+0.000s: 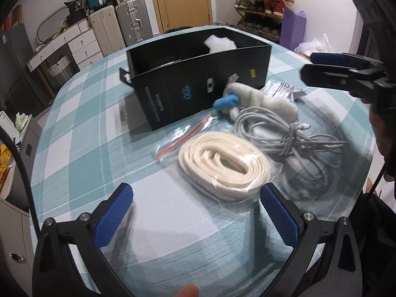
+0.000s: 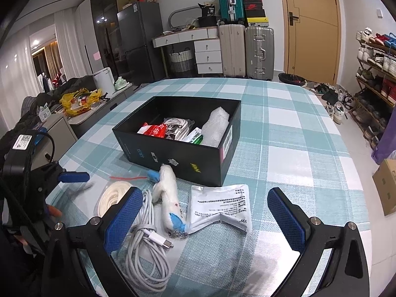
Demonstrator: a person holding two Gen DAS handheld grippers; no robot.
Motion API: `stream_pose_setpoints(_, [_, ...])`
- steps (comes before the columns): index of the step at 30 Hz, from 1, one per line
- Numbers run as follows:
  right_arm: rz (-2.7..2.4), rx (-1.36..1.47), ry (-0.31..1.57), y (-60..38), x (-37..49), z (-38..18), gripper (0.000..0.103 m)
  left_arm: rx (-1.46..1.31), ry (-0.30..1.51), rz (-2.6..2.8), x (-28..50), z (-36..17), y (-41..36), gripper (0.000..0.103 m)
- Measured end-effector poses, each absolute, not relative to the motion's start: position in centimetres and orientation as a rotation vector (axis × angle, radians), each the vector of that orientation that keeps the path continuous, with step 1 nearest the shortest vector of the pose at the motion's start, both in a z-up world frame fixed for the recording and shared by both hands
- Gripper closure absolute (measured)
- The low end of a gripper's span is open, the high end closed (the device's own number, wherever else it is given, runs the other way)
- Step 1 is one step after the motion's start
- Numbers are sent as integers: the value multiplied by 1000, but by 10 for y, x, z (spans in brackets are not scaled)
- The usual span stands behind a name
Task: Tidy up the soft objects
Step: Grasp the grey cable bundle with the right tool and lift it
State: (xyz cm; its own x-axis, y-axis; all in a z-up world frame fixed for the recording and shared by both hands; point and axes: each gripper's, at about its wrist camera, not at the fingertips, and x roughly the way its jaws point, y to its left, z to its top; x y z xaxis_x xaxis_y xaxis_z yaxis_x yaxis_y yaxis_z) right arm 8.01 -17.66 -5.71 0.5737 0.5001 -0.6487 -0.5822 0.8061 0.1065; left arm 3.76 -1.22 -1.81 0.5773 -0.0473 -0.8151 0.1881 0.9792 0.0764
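Note:
A black box stands on the checked table and holds bubble wrap, a red packet and other soft items. In front of it lie a bagged coil of white strap, a white cable bundle, a white plush shark and a white foil packet. My left gripper is open and empty, just short of the strap coil. My right gripper is open and empty above the shark's tail and the packet. The box also shows in the left wrist view.
The table wears a teal and white checked cloth. Suitcases, a white desk, a fridge and a shoe rack stand beyond the table. A cardboard box sits on the floor at the right.

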Motion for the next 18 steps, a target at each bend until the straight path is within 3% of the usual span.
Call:
stream_pose_setpoints(8, [772, -160, 743, -159, 66, -60, 3, 103, 946, -157, 37, -17, -8, 0])
stream_pose_setpoints(10, [823, -176, 756, -155, 61, -63, 11, 124, 953, -162, 37, -19, -11, 0])
stream_pose_setpoints(12, [898, -186, 779, -149, 56, -64, 27, 139, 954, -159, 37, -20, -13, 0])
stream_pose_setpoints(18, [975, -267, 782, -133, 40, -69, 37, 128, 958, -156, 38, -19, -10, 0])
